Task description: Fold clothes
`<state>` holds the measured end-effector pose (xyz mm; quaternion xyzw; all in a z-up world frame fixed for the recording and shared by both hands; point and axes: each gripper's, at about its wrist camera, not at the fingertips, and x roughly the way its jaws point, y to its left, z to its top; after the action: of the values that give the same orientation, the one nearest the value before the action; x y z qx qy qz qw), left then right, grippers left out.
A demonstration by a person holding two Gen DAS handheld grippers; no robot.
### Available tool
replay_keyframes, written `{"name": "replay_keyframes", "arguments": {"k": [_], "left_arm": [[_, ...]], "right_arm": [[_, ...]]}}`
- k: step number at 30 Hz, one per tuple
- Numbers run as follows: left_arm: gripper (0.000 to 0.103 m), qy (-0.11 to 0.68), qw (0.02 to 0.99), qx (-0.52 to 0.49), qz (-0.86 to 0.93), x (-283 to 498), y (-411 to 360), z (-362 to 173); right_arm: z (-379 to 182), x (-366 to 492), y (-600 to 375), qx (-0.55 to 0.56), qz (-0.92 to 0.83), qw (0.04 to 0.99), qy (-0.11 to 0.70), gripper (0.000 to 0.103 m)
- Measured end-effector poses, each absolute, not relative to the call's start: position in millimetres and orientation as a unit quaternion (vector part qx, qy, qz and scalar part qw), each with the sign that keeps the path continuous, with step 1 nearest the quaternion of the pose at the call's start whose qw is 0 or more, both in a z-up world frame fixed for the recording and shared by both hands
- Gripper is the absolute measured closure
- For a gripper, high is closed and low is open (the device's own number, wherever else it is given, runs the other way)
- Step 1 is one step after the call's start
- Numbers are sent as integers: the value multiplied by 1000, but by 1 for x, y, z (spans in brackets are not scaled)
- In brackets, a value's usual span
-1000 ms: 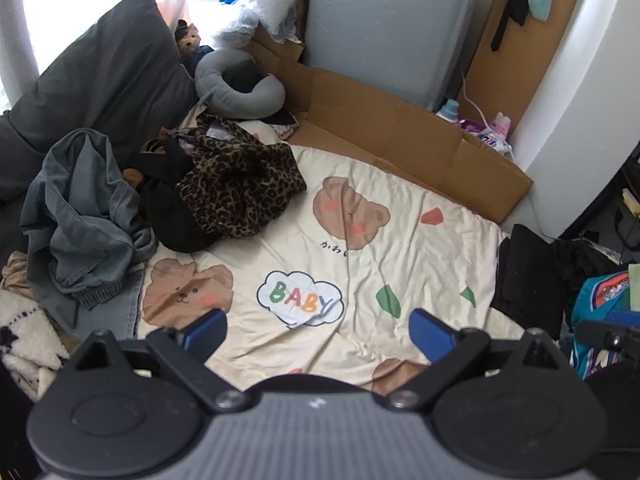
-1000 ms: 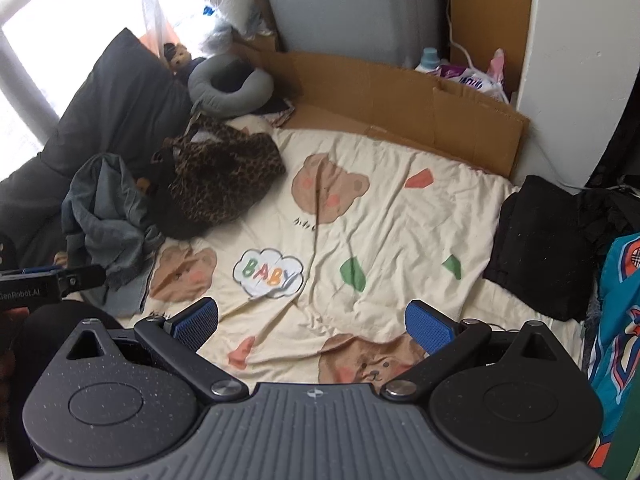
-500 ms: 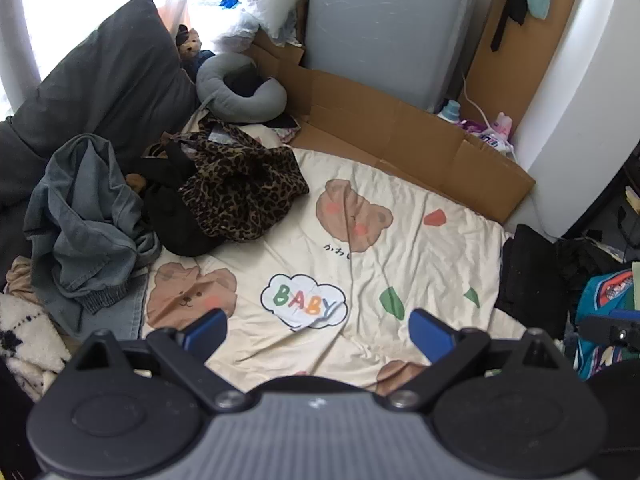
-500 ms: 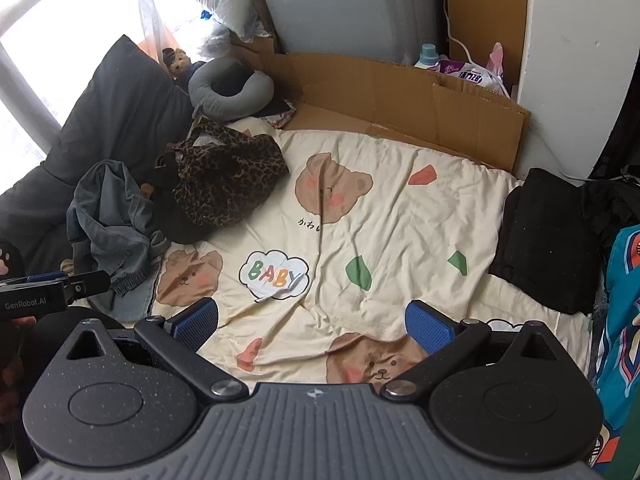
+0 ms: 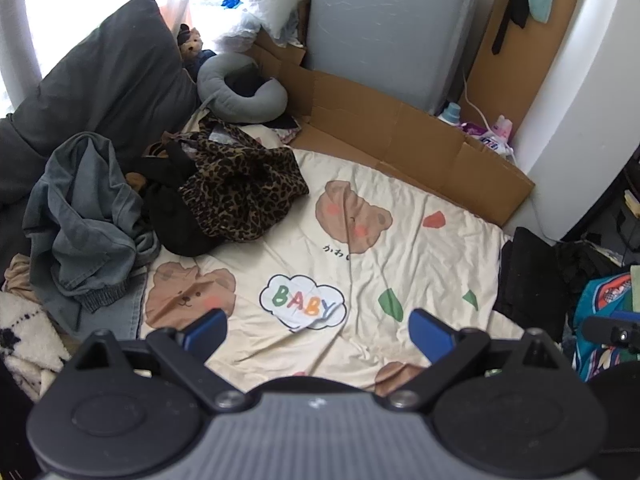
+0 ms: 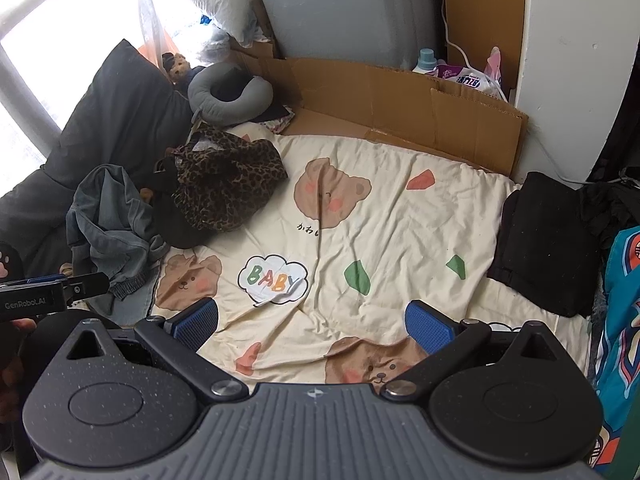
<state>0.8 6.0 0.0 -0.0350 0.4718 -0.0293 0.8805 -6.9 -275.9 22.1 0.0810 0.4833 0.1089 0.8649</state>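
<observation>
A heap of unfolded clothes lies at the left of the cream bear-print blanket [image 5: 400, 256]: a leopard-print garment [image 5: 244, 188] over a black one [image 5: 176, 224], and a grey-blue denim jacket [image 5: 88, 216]. In the right wrist view the same leopard garment [image 6: 228, 184] and denim jacket [image 6: 116, 220] sit at the left. A folded black garment [image 6: 540, 240] rests at the blanket's right edge, also visible as a black pile [image 5: 528, 276]. My left gripper [image 5: 318, 328] hovers open above the blanket, holding nothing. My right gripper [image 6: 312, 324] is open too, with nothing between its fingers.
A dark grey pillow [image 5: 104, 84], a grey neck pillow [image 5: 240, 88] and a small teddy [image 5: 192, 40] lie at the back left. Flattened cardboard [image 5: 400, 140] lines the far edge before a grey cabinet [image 5: 384, 28]. A teal patterned bag [image 6: 620, 320] is at the right.
Both grippers have drawn back and up a little, so the blanket and clothes sit slightly lower and farther in view. Nothing was grasped; both stay open.
</observation>
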Motion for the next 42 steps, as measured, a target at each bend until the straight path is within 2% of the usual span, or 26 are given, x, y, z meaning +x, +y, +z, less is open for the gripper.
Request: {"name": "replay_keyframes", "arguments": {"k": [29,42], "left_arm": [[2,487,872,-25,-35,6,14,3],[2,473,880,-26,-48,9,14,26]], "right_arm": [[26,-4,-269,50,76,873,480,0],[38,0,-263,55,76,874,476,0]]}}
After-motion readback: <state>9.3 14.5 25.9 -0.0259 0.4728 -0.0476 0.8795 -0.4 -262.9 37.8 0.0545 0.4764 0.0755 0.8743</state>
